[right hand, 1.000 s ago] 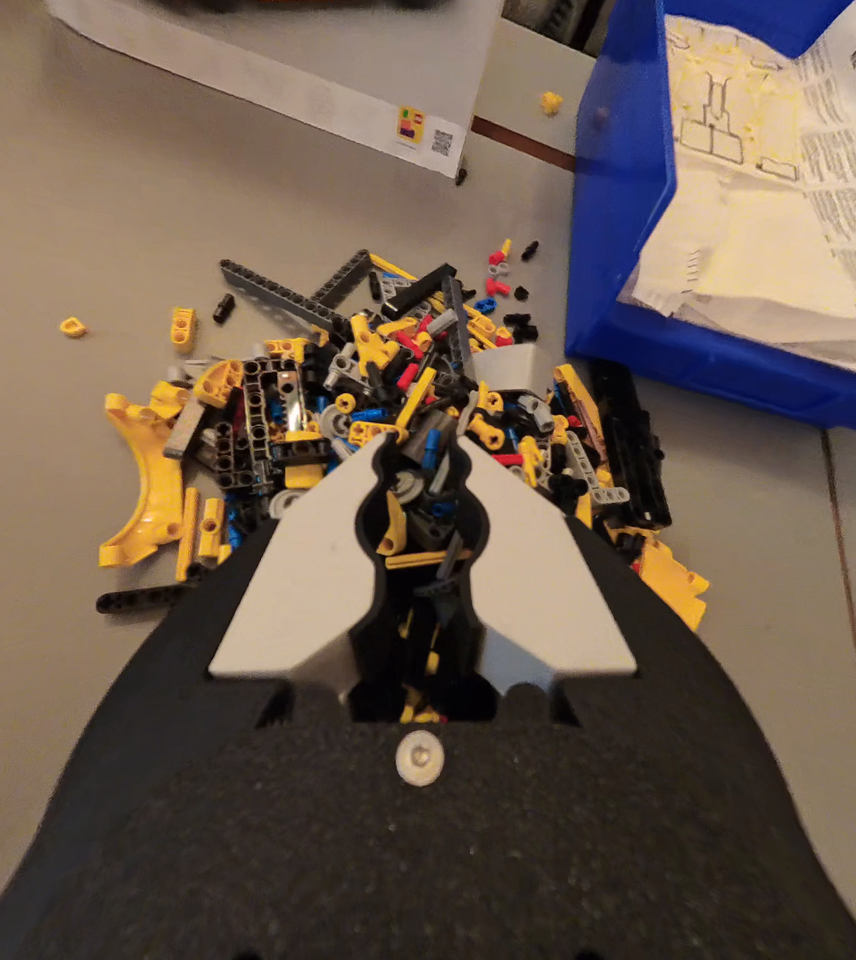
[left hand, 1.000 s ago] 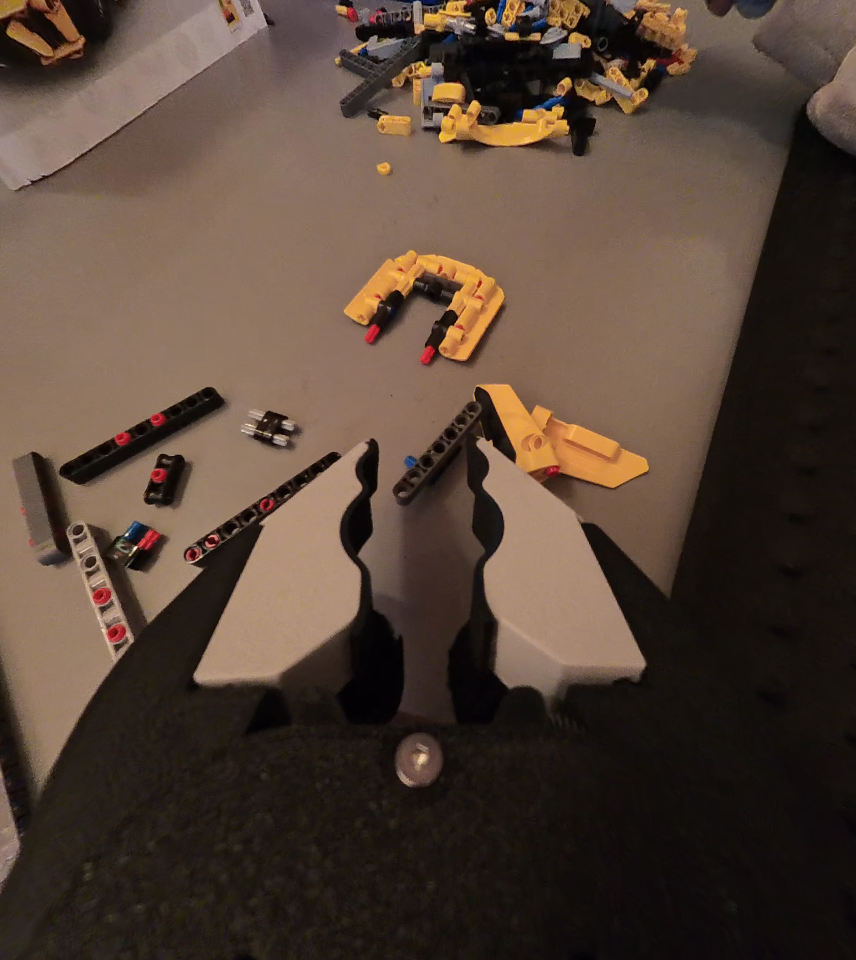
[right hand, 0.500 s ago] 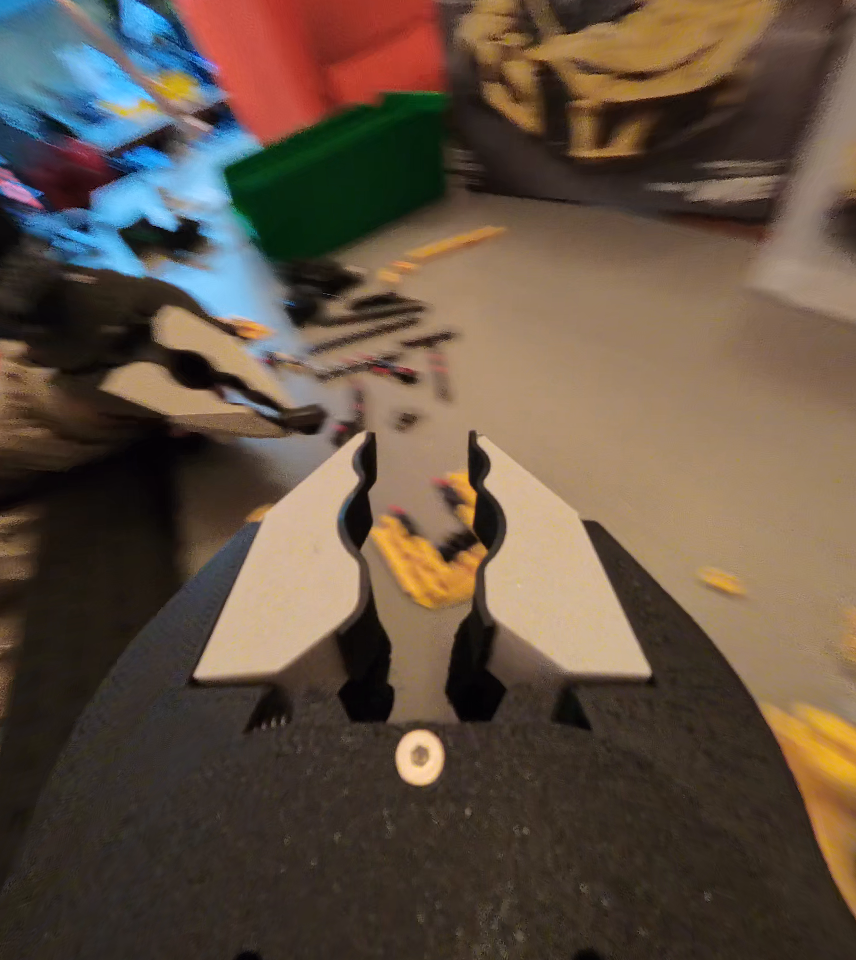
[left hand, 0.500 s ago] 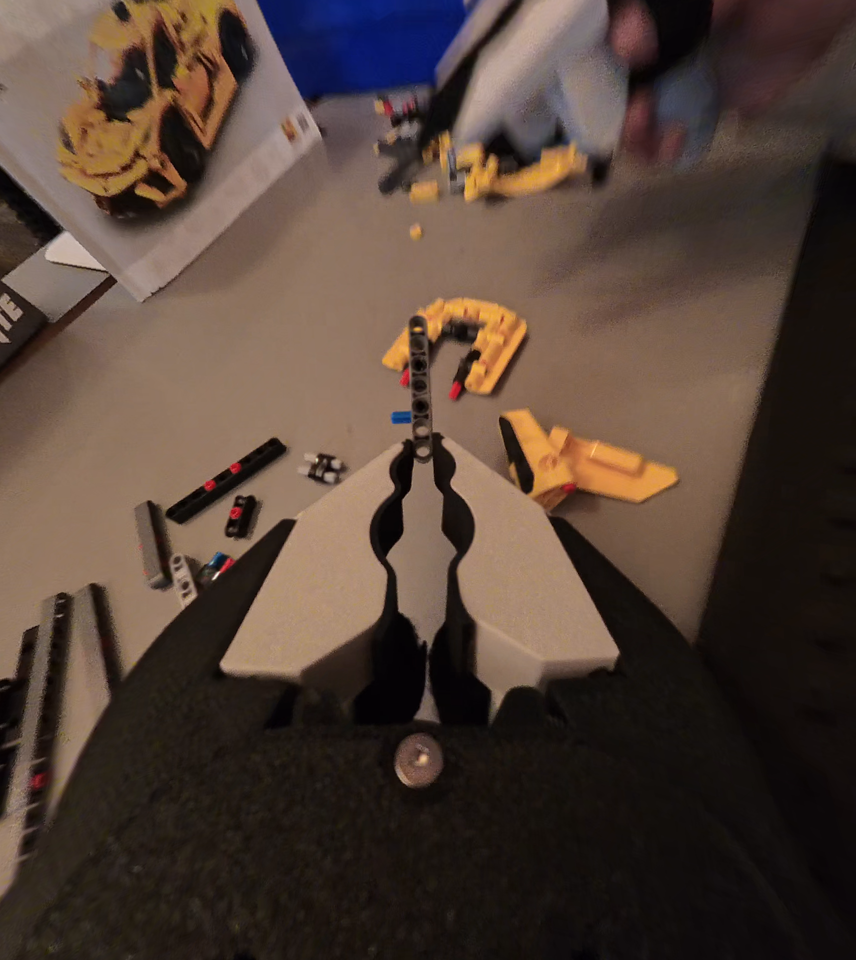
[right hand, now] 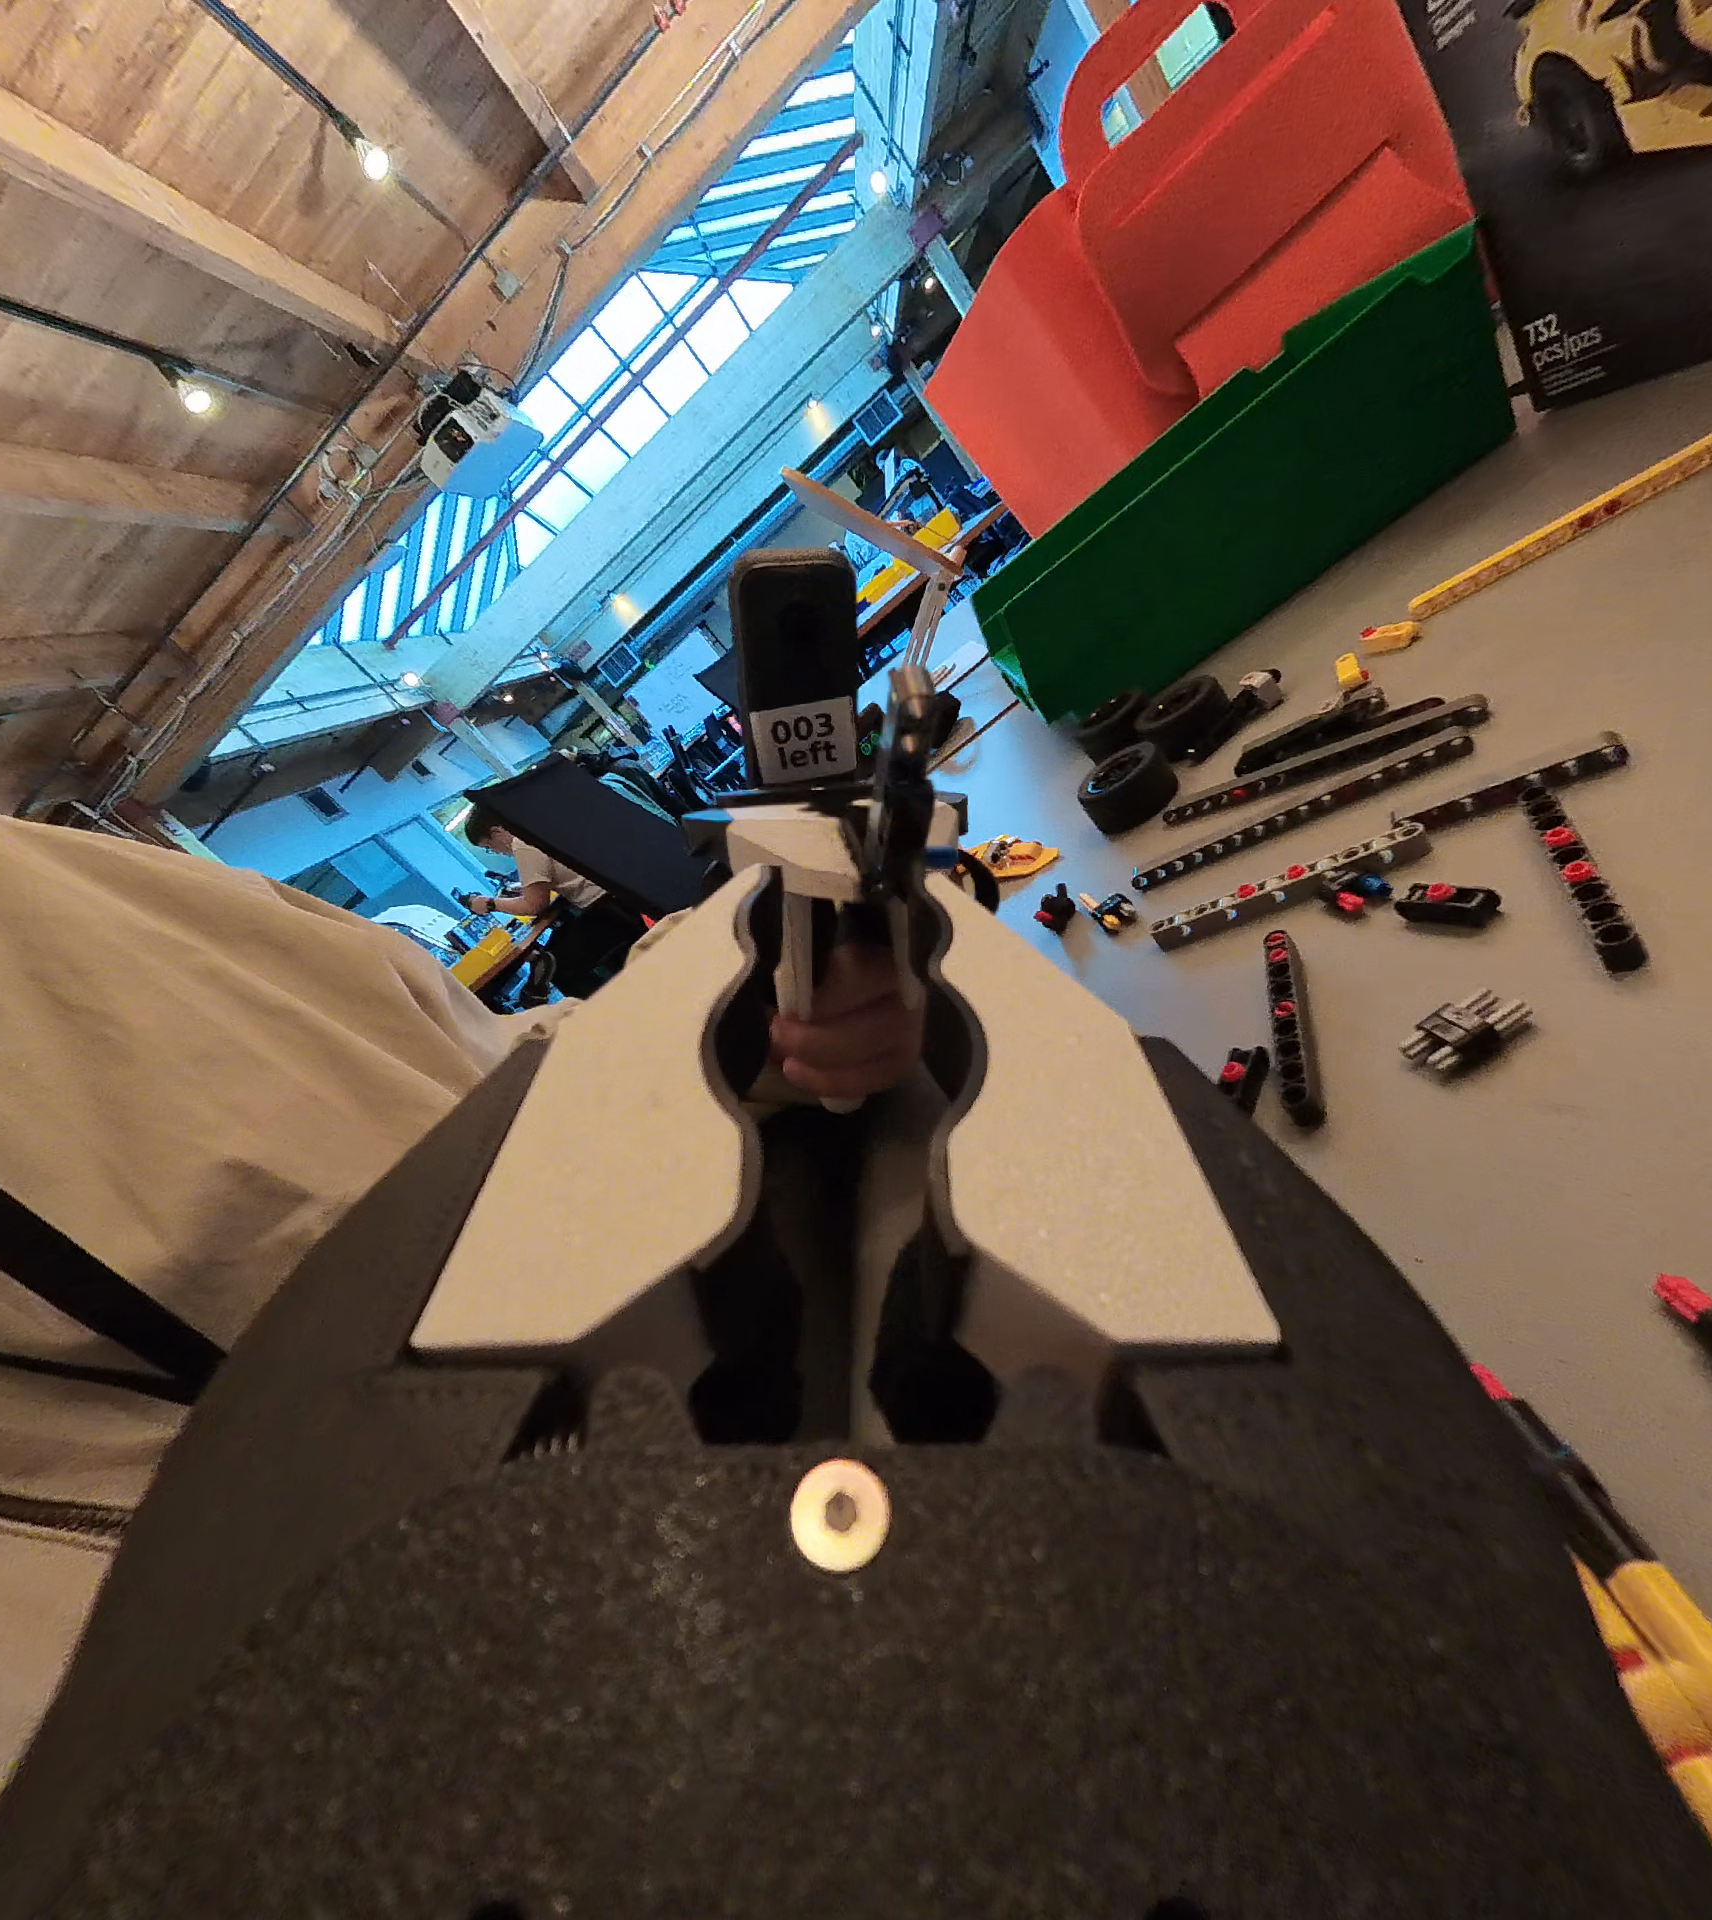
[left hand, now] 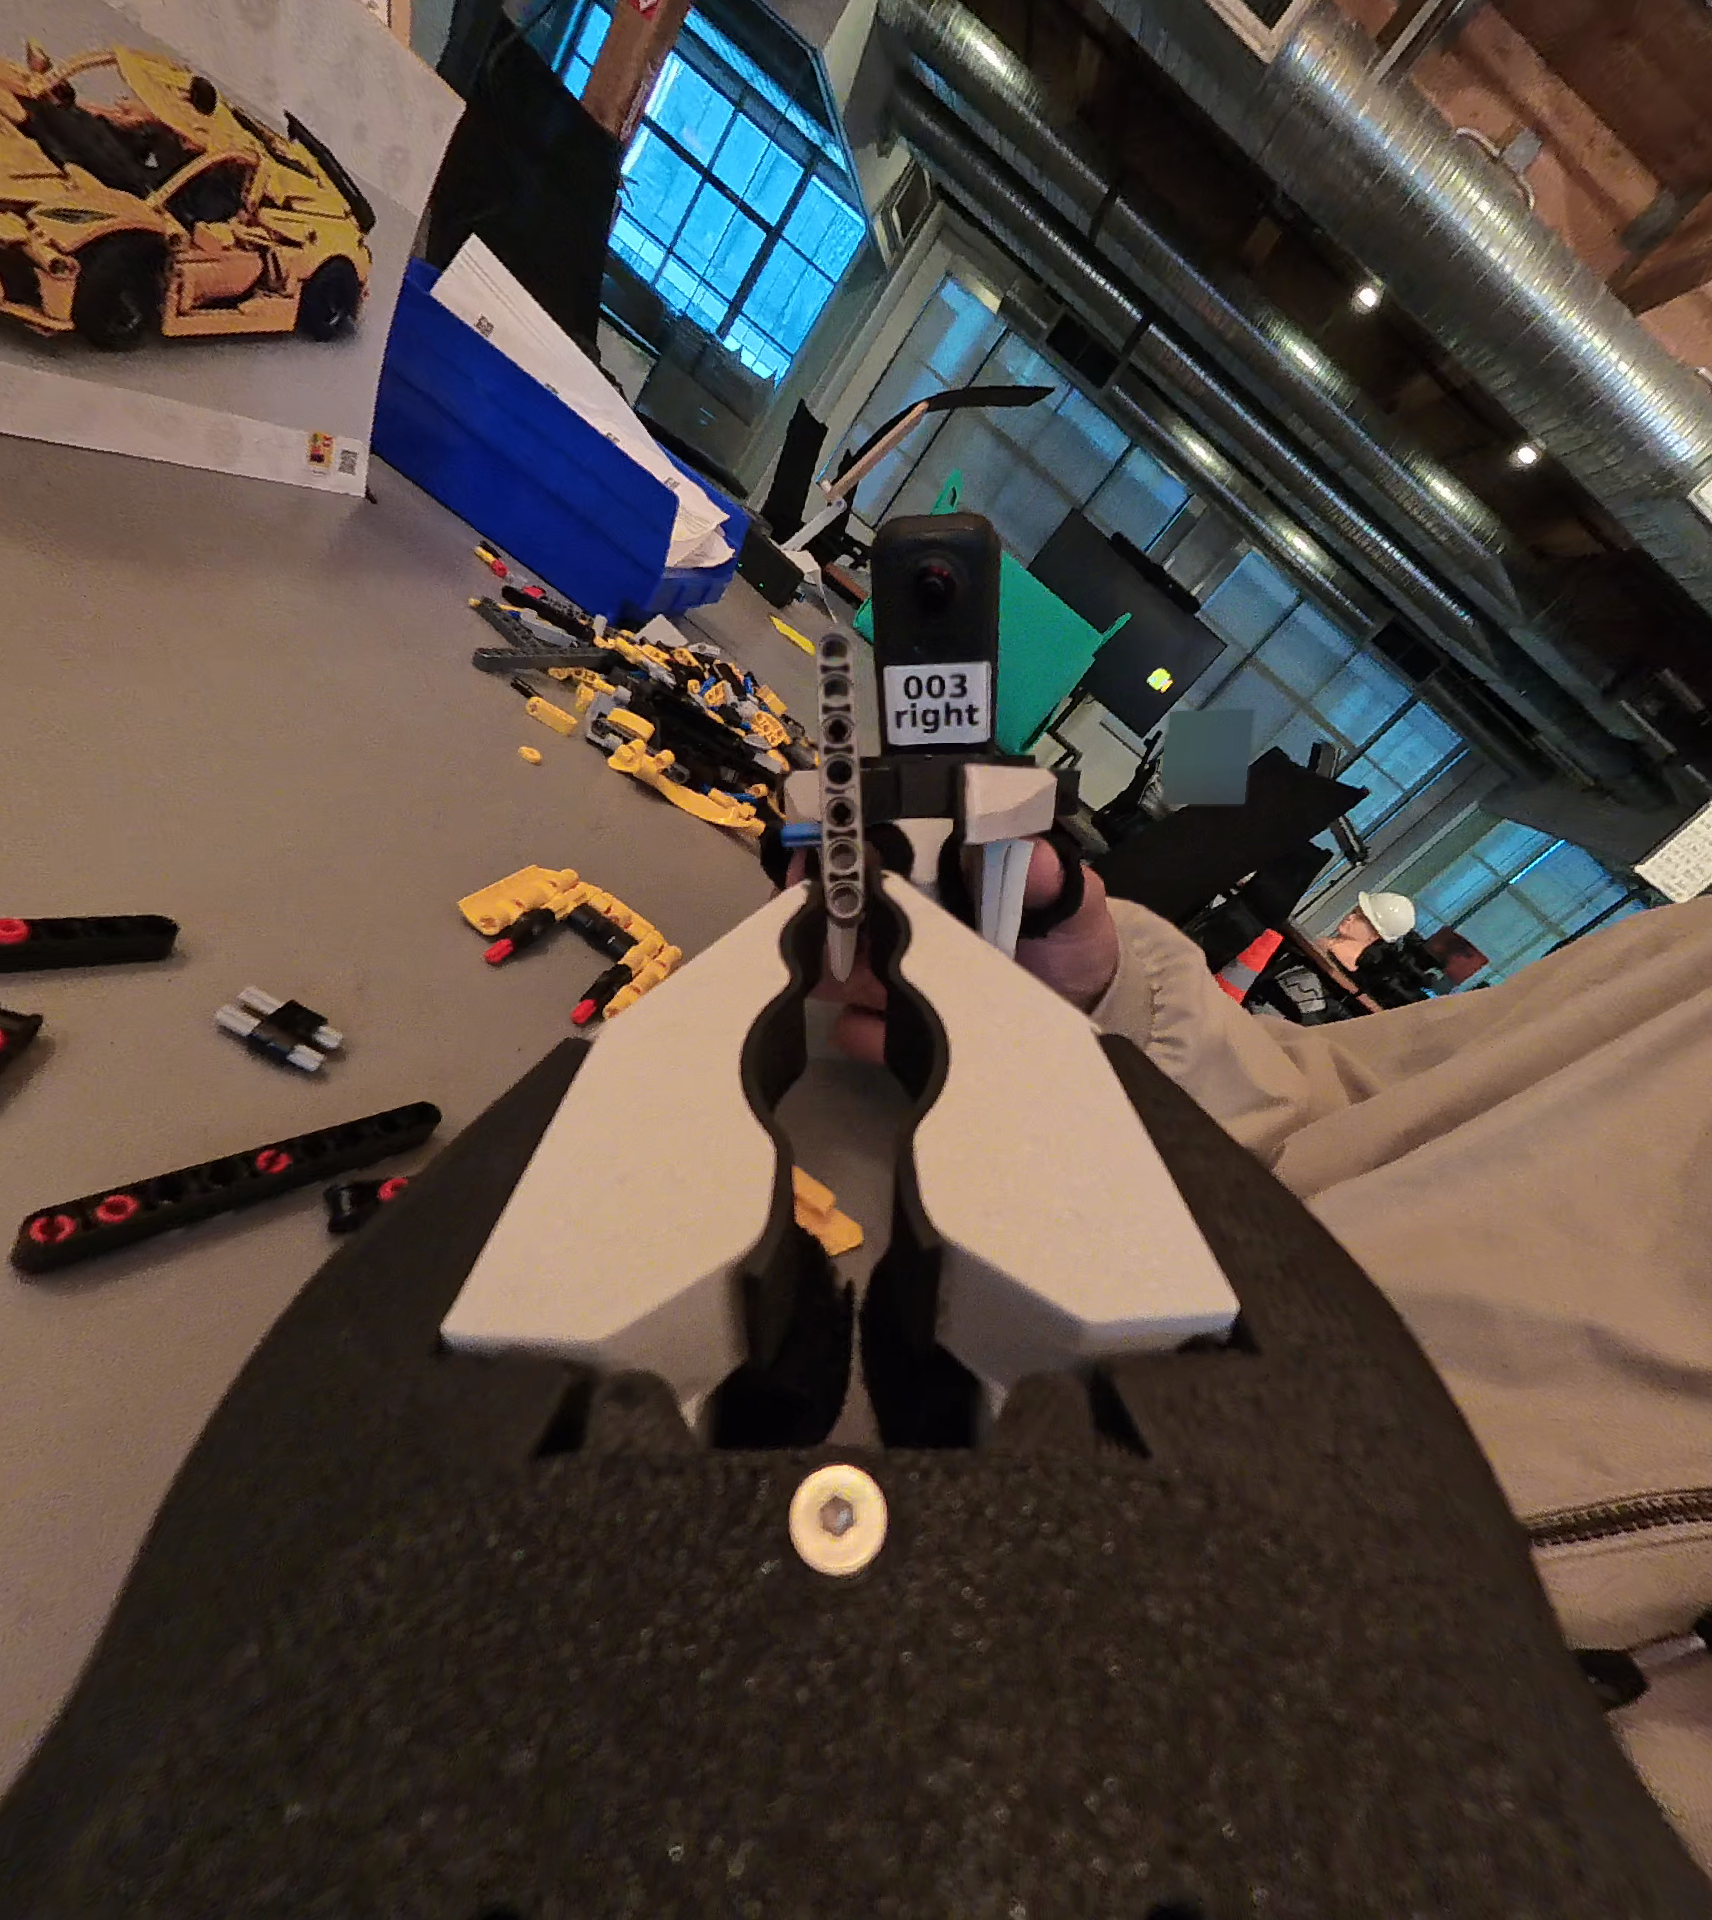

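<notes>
the left tool is pinched on the lower end of a dark grey holed beam, which stands upright from its tips with a blue pin jutting from one side. the right tool faces it, raised off the table, jaws parted and empty; in its view the beam shows edge-on beyond its tips. a hand in a beige sleeve grips the right tool's handle. farther off lie black beams with red pins, a yellow curved assembly, a heap of loose bricks and a blue bin.
</notes>
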Demonstrator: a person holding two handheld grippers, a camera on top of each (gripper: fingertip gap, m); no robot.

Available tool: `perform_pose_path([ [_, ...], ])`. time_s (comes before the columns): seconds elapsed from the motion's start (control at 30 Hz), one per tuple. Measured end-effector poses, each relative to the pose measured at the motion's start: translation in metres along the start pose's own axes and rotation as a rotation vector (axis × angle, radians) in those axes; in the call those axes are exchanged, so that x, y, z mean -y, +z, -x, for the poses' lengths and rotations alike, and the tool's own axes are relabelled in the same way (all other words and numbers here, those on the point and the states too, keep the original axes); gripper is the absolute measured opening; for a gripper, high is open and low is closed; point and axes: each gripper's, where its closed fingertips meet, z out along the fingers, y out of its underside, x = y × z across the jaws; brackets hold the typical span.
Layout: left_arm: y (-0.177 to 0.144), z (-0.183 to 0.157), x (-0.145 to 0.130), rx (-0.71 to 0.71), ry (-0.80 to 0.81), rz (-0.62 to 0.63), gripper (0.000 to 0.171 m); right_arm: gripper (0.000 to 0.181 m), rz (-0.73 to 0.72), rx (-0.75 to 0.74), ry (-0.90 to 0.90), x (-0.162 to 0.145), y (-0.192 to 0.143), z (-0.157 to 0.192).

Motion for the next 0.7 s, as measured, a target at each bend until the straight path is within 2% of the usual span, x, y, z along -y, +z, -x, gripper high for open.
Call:
perform_pose_path([
  [0.07,0.001,0.001,-0.001,0.051,0.086,0.009,0.007,0.023,0.002,-0.010,0.003,-0.002,0.002,-0.001],
  [0.13,0.002,0.003,-0.001,0.129,0.245,0.027,0.007,0.021,0.004,-0.012,0.000,-0.002,0.000,-0.002],
  [0.27,0.000,0.016,0.000,0.411,0.710,0.090,0.007,0.021,-0.051,-0.020,-0.004,0.008,-0.010,-0.005],
  [0.33,-0.002,0.025,-0.002,0.567,0.970,0.167,0.007,0.021,-0.080,-0.026,-0.012,0.013,-0.014,-0.006],
  [0.47,0.004,0.018,-0.007,0.666,1.337,0.236,0.007,0.028,-0.071,-0.088,-0.011,0.011,-0.016,-0.017],
  [0.53,0.006,0.018,-0.013,0.689,1.448,0.283,0.007,0.029,-0.061,-0.104,-0.016,0.010,-0.016,-0.020],
  [0.57,0.008,0.017,-0.016,0.684,1.487,0.294,0.007,0.023,-0.049,-0.101,-0.024,0.009,-0.016,-0.019],
  [0.6,0.008,0.016,-0.016,0.696,1.515,0.298,0.007,0.008,-0.020,-0.071,-0.037,0.005,-0.015,-0.014],
  [0.7,0.007,0.020,-0.018,0.706,1.471,0.312,0.007,0.008,0.008,-0.092,-0.057,0.001,-0.014,-0.016],
])
